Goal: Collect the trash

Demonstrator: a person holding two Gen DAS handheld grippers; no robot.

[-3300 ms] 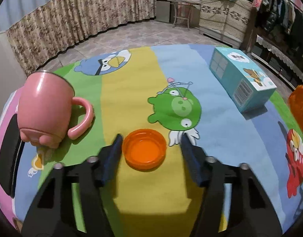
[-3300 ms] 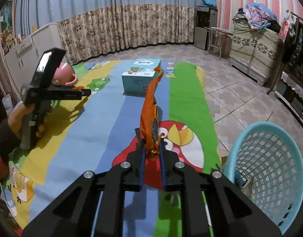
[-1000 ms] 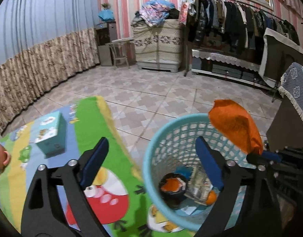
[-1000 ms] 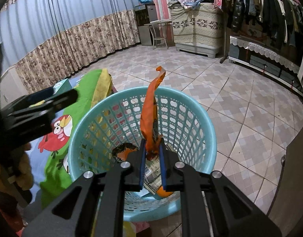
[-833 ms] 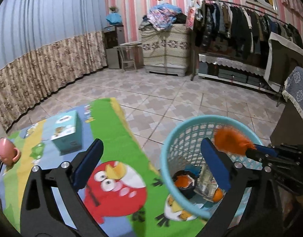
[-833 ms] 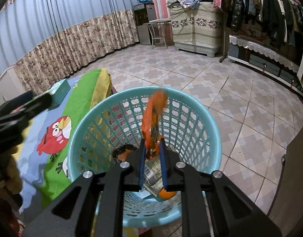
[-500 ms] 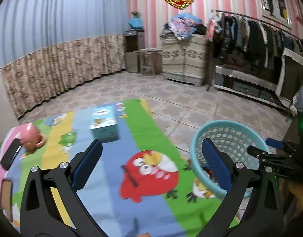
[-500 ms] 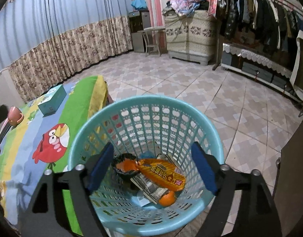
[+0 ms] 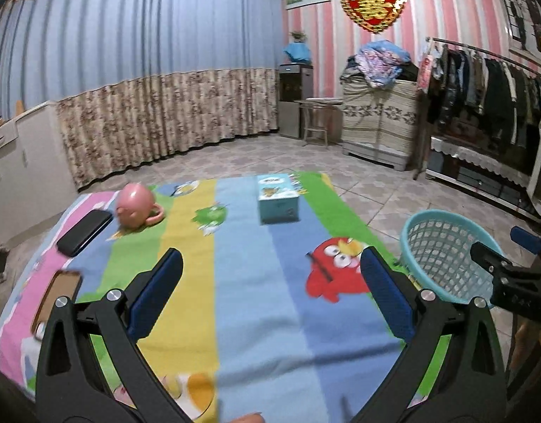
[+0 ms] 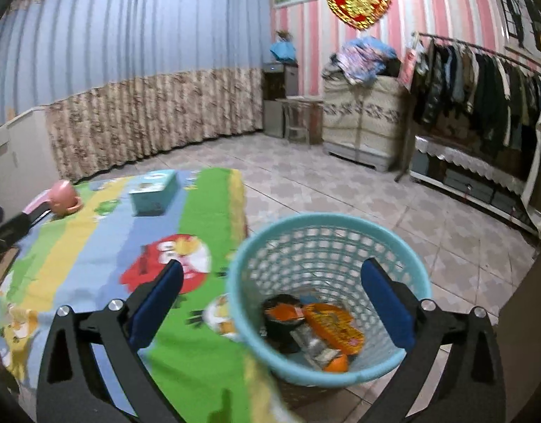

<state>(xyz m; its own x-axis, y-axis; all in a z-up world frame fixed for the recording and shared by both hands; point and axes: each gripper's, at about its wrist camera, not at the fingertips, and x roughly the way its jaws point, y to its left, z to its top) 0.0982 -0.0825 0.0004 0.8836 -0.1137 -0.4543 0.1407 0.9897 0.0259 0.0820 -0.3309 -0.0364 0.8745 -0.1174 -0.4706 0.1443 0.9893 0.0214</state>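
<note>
A light blue plastic basket [image 10: 326, 225] stands on the tiled floor at the right edge of the cartoon-print cloth; it also shows in the left wrist view [image 9: 443, 261]. Inside lie an orange wrapper [image 10: 335, 324], a black and orange lid [image 10: 282, 312] and other trash. My right gripper [image 10: 270, 306] is open and empty above the basket's near rim. My left gripper [image 9: 270, 292] is open and empty above the cloth.
On the cloth [image 9: 235, 282] stand a pink mug [image 9: 134, 204] on its side, a light blue box [image 9: 277, 199], a black phone [image 9: 83, 227] and a brown phone [image 9: 55, 301]. A clothes rack [image 9: 481, 112] and a cabinet stand behind on the tiled floor.
My right gripper opened and let the orange wrapper fall into the basket, then pulled back. My left gripper, open throughout, swung from the basket back over the cloth.
</note>
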